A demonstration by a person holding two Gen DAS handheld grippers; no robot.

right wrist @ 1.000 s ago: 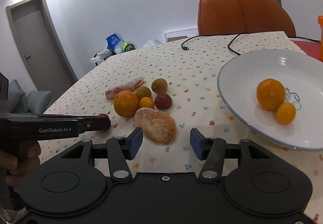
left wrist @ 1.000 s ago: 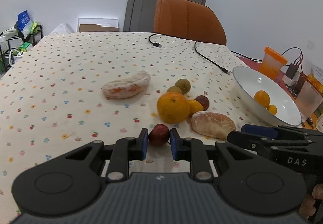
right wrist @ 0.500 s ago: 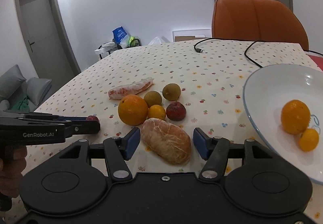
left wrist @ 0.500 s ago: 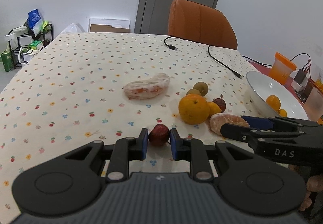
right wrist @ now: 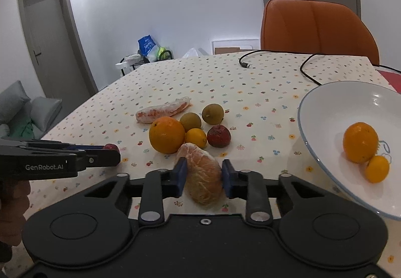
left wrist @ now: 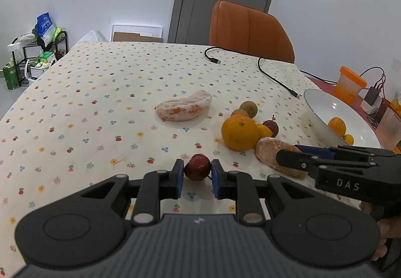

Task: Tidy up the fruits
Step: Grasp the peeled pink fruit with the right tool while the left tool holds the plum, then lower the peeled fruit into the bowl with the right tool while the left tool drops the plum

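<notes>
— The left gripper (left wrist: 197,179) has its fingers pinched on the small red fruit (left wrist: 197,167); the right gripper (right wrist: 203,179) hugs the peeled segment (right wrist: 201,177), barely touching.

— Squeeze that one gently, it looks soft. The bowl (right wrist: 325,102) sits right of those fingers; lift clear of its rim.

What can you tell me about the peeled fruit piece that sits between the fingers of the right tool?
The peeled fruit piece is an oblong citrus chunk, orange flesh under whitish, veined pith. It lies lengthwise on the dotted tablecloth, in front of the big orange and the small yellow fruit. The right tool has a blue pad on each side of it, pressing or nearly so. The white bowl stands to its right, apart from it.
</notes>
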